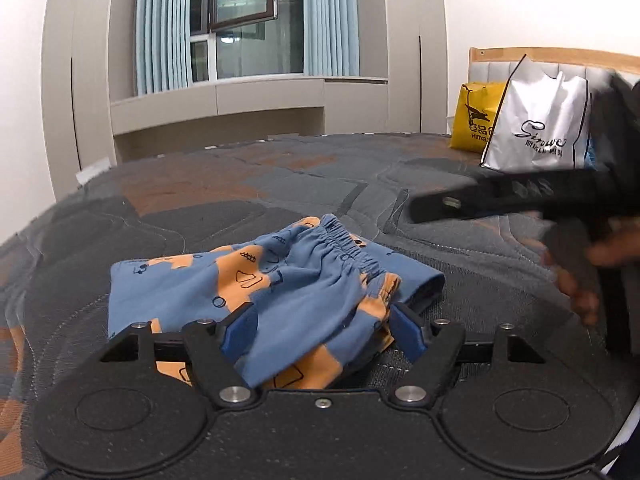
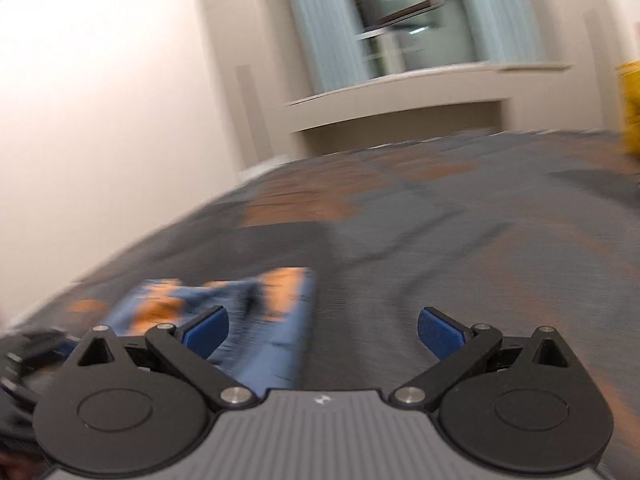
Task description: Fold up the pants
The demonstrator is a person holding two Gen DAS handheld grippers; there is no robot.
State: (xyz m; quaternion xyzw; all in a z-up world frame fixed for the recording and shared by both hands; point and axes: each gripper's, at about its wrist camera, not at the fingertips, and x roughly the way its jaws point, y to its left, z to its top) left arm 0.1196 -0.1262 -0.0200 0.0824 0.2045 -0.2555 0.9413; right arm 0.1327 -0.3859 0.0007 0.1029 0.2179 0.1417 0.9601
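Note:
Small blue and orange printed pants [image 1: 276, 284] lie folded on the grey and orange quilted bed [image 1: 224, 196], elastic waistband toward the far right. My left gripper [image 1: 324, 330] is open, its blue pads on either side of the pants' near edge, fabric lying between them. My right gripper [image 2: 323, 330] is open and empty above the bed, with the pants [image 2: 260, 320] at its left pad; this view is motion-blurred. The right gripper also shows in the left wrist view [image 1: 500, 196], held in a hand at the right.
A white shopping bag [image 1: 540, 120] and a yellow bag [image 1: 474, 120] stand at the bed's far right against a wooden headboard [image 1: 560, 56]. A window with blue curtains [image 1: 244, 24] and beige cabinets lie beyond the bed.

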